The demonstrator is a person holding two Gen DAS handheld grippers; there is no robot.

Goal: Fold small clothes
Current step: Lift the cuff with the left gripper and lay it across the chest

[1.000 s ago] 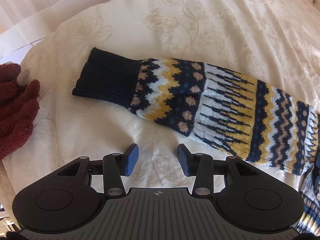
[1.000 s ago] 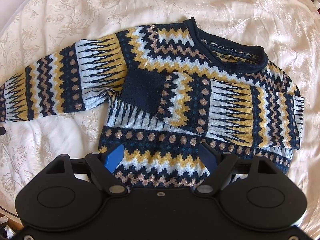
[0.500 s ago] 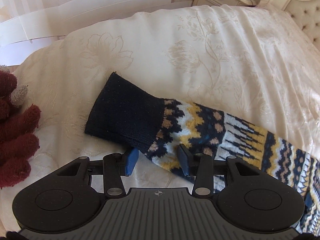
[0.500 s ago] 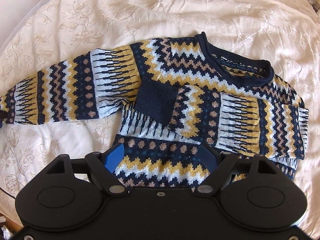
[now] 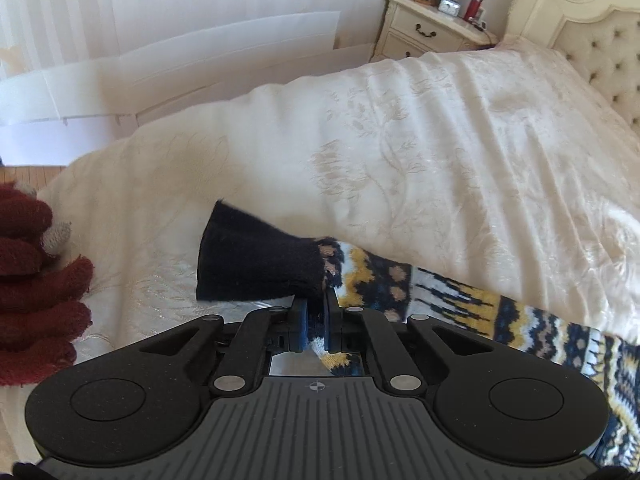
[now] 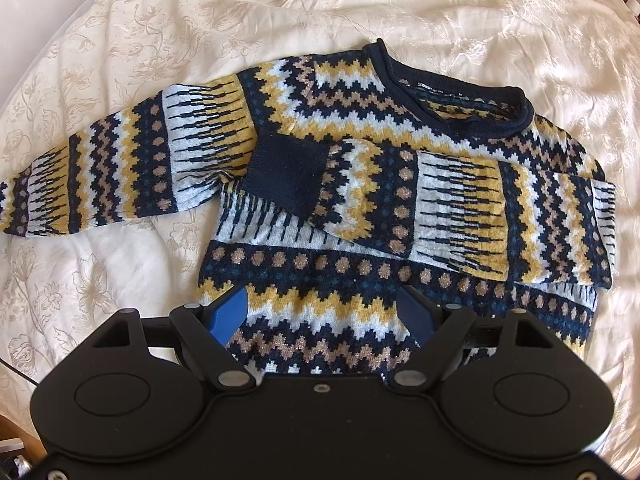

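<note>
A small knitted sweater (image 6: 360, 184) in navy, yellow, white and tan lies flat on a cream bedspread (image 6: 120, 40). One sleeve (image 6: 420, 200) is folded across its chest, navy cuff (image 6: 288, 172) pointing left. The other sleeve (image 6: 120, 176) stretches out to the left. In the left wrist view my left gripper (image 5: 316, 312) is shut on that outstretched sleeve (image 5: 460, 300) just behind its navy cuff (image 5: 256, 264). My right gripper (image 6: 324, 312) hovers open over the sweater's hem, nothing between its fingers.
A hand in a dark red knitted glove (image 5: 36, 292) rests at the left edge of the left wrist view. The bedspread (image 5: 440, 140) runs back to a tufted headboard (image 5: 600, 40). A cream bedside table (image 5: 432, 28) stands beyond; white panels (image 5: 160, 60) line the wall.
My left gripper went down to the outstretched sleeve and shut on it behind the cuff. The right gripper backed off a little, staying open.
</note>
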